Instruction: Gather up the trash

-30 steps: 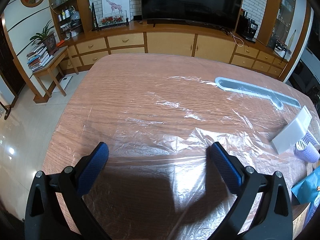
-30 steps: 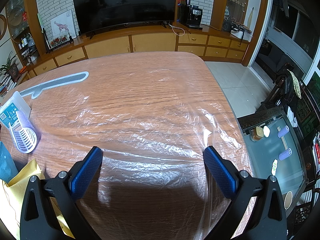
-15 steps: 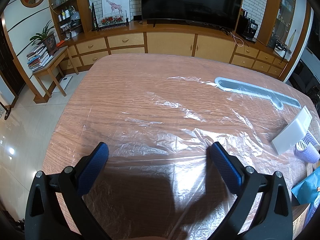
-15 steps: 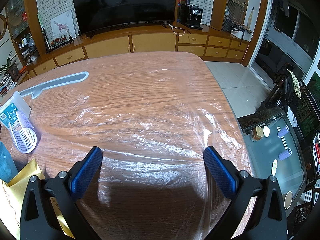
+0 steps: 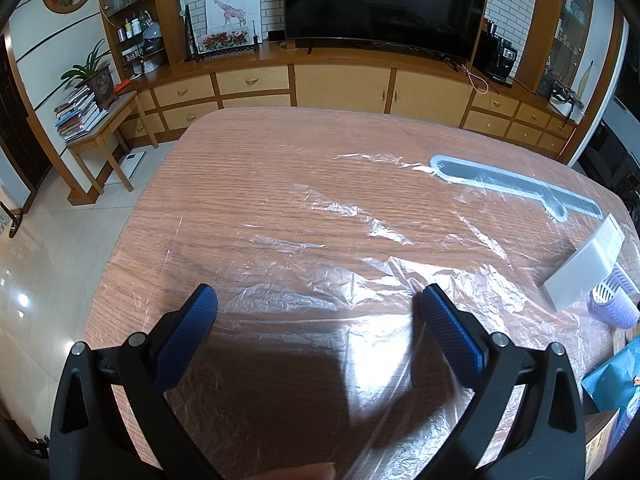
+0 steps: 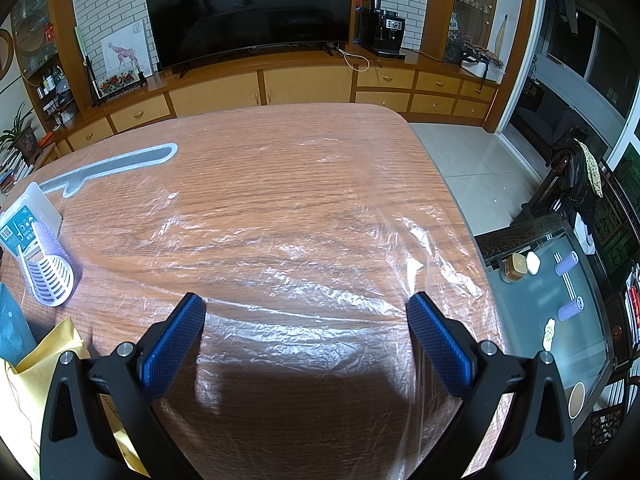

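A: What has moved since a second ago?

B: Almost nothing. Both views match the earlier ones; only a fingertip [image 5: 308,470] now edges into the bottom of the left view.

A: The tools?

B: The left tool [image 5: 316,312] hangs over the near part of the counter [image 5: 248,168] with its blue pads [image 5: 188,332] spread wide, nothing between them. The right tool [image 6: 306,322] is the same: spread wide and empty.

A: And the trash?

B: A clear plastic sheet [image 5: 360,280], crinkled, lies flat on the counter under both tools and runs away from them. In the right view the plastic sheet [image 6: 300,248] hangs over the counter's right edge.

A: Anything beside it?

B: Near the right tool, at its left, a yellow padded envelope [image 6: 48,372] lies touching a teal packet [image 6: 12,328]. Beyond those, a white slotted basket [image 6: 50,280] lies on its side with a purple roller [image 6: 48,240] inside, and a white box [image 6: 28,220] leans against it. In the left view the same white box [image 5: 586,268] and basket [image 5: 612,300] sit at the counter's right side.

A: Farther on?

B: A long grey blister tray [image 5: 516,188] lies beyond the box, near the far edge. Past the counter stand wooden cabinets [image 5: 340,88] with a television [image 5: 384,4] on top. To the counter's right a glass side table [image 6: 552,304] carries a jar [image 6: 514,266] and two more purple rollers.
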`<state>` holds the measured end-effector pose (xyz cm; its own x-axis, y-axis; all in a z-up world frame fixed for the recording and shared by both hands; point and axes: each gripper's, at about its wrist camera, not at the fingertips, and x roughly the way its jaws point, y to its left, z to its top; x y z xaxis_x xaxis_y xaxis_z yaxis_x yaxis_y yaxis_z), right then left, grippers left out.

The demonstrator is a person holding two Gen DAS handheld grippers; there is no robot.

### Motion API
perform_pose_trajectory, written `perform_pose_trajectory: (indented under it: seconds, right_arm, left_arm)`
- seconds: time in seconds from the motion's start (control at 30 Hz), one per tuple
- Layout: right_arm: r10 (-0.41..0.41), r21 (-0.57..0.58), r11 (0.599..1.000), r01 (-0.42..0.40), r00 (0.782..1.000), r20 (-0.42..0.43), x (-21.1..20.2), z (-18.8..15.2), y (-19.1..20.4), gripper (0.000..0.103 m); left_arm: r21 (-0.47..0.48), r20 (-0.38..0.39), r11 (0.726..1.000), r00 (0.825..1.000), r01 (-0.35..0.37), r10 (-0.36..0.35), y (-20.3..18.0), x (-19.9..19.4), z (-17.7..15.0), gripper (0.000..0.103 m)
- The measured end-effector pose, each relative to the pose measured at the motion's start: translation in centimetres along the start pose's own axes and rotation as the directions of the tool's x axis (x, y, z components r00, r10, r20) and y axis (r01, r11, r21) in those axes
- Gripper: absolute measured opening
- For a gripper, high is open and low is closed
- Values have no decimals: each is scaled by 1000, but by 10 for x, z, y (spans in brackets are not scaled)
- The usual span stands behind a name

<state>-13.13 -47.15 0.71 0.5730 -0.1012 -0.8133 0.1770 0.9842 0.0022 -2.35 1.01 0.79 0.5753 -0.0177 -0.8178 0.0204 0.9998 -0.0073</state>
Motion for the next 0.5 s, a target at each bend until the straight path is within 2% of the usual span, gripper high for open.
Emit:
perform_pose_trajectory:
  seconds: [0.5]
  right_arm:
    - [0, 0, 1000, 0, 1000, 0, 0, 0, 0, 99]
  left_arm:
    - [0, 0, 1000, 1000, 0, 0, 0, 0, 0, 102]
